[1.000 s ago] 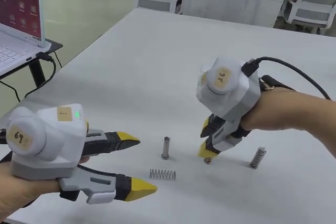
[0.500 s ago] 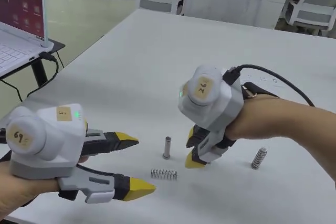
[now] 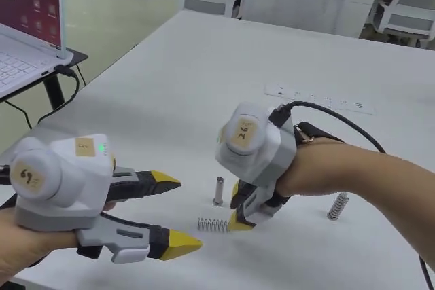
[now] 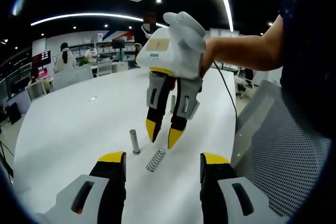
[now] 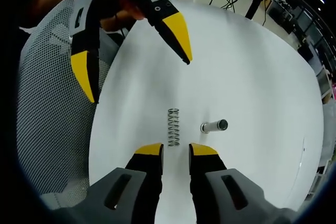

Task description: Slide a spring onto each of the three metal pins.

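**A:** Springs and pins, then. Start with the big things: why is it all laid out this way?

**B:** The broad white bench (image 3: 204, 66) carries everything, and the work is bunched toward its near edge, I'd guess to stay within reach. The left gripper (image 3: 188, 212), grey and white with yellow-tipped black jaws, hovers by the near left corner. Its jaws are spread wide with nothing between them, and I read it as held clear of the work.

**A:** And the other one?

**B:** The right gripper (image 3: 238, 216), of the same make, points steeply down at the bench. Its jaws are parted by a narrow gap and hold nothing, a setting that would suit pinching something thin.

**A:** The pins?

**B:** The bare pin (image 3: 219, 191), a short upright metal cylinder, stands just beside the right gripper's tips, on their far side. Toward the right edge stands a sprung pin (image 3: 337, 206), already wearing its coil.

**A:** And the piece being fetched?

**B:** The loose spring (image 3: 213, 224), a small steel coil, lies flat between the bare pin and the near edge, apart from the pin. In the right gripper view the loose spring (image 5: 173, 127) runs straight ahead of the jaw gap. Its near end sits just past the tips, and I can't tell whether it touches them. A short descent and a squeeze should take it.
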Action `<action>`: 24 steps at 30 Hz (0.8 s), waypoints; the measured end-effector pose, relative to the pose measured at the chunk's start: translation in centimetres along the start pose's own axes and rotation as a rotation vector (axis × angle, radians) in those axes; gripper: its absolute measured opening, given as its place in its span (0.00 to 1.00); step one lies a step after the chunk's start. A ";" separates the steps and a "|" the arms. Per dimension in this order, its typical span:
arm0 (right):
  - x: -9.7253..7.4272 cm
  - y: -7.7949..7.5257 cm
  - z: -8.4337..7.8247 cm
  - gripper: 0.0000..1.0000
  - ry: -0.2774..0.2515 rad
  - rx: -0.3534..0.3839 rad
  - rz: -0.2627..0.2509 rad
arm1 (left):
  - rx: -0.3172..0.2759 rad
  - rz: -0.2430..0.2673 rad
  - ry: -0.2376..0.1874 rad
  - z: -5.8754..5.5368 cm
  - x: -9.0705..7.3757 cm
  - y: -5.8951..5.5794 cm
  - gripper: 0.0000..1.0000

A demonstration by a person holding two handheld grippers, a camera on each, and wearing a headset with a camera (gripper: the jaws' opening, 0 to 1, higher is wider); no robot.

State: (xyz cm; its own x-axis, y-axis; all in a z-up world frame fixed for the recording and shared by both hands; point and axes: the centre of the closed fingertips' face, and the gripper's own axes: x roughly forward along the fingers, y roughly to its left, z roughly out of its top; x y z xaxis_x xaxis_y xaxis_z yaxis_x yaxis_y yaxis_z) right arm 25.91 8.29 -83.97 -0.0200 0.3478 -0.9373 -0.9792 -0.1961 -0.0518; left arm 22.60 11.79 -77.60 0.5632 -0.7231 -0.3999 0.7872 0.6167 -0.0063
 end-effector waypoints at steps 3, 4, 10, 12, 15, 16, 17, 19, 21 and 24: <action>0.4 -0.1 -0.1 0.16 0.002 0.005 0.005 | 0.000 0.000 0.000 0.0 0.0 0.0 0.51; 0.5 -0.1 -0.1 0.16 0.003 0.005 0.006 | 0.000 0.000 0.001 0.0 0.0 0.0 0.51; 1.2 0.1 -0.4 0.15 0.014 0.008 0.021 | -0.001 0.000 0.005 -0.1 -0.1 0.1 0.51; 1.3 0.1 -0.5 0.14 0.020 0.003 0.023 | 0.000 0.000 0.009 -0.2 -0.1 0.1 0.51; 1.5 0.2 -0.5 0.14 0.024 -0.003 0.025 | -0.001 -0.001 0.010 -0.2 -0.1 0.0 0.51; 1.5 0.2 -0.5 0.14 0.025 -0.003 0.027 | -0.001 -0.001 0.009 -0.2 -0.1 0.0 0.51; 1.6 0.2 -0.6 0.13 0.025 -0.003 0.027 | -0.001 -0.002 0.009 -0.2 -0.1 0.0 0.51; 1.7 0.2 -0.5 0.14 0.026 -0.005 0.030 | -0.001 -0.001 0.011 -0.2 -0.1 0.0 0.50; 1.8 0.3 -0.5 0.13 0.031 -0.015 0.031 | -0.001 -0.002 0.010 -0.2 0.0 0.0 0.50; 2.0 0.4 -0.5 0.12 0.039 -0.029 0.031 | -0.002 -0.001 0.011 -0.2 0.0 0.0 0.50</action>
State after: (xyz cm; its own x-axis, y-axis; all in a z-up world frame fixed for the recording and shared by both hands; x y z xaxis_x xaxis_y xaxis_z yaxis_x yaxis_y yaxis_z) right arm 25.59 8.43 -86.07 -0.0421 0.3048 -0.9515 -0.9719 -0.2331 -0.0317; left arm 22.54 11.86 -77.79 0.5594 -0.7207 -0.4095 0.7876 0.6161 -0.0085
